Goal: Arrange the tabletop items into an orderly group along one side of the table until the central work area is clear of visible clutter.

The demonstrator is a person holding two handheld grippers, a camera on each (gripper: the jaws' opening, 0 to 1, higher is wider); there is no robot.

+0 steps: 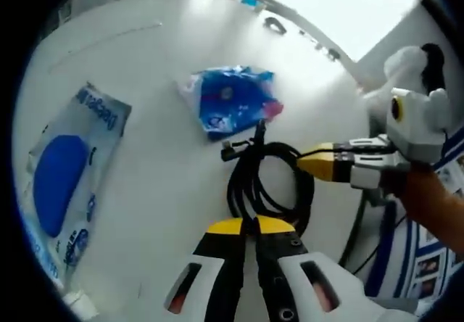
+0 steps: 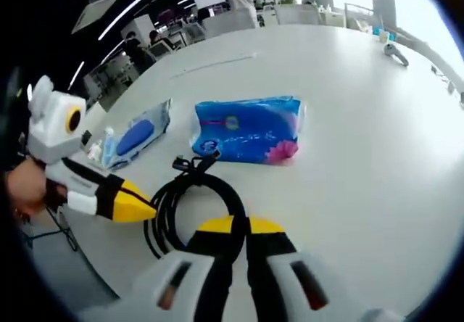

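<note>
Currently, step: gathering the coiled black cable at mid-table.
Left gripper: jaws pressed together at the coil's near edge.
Right gripper: likewise closed, over the coil.
Nearby: blue packet, wipes pack.
Next: likely spread jaws and pinch the coil.

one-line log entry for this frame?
left hand-held gripper: shut, at black cable coil | right hand-held gripper: shut, at coil | blue tissue pack beyond coil | wipes pack apart | table

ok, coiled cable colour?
Black. The coiled cable shows best in the left gripper view.
</note>
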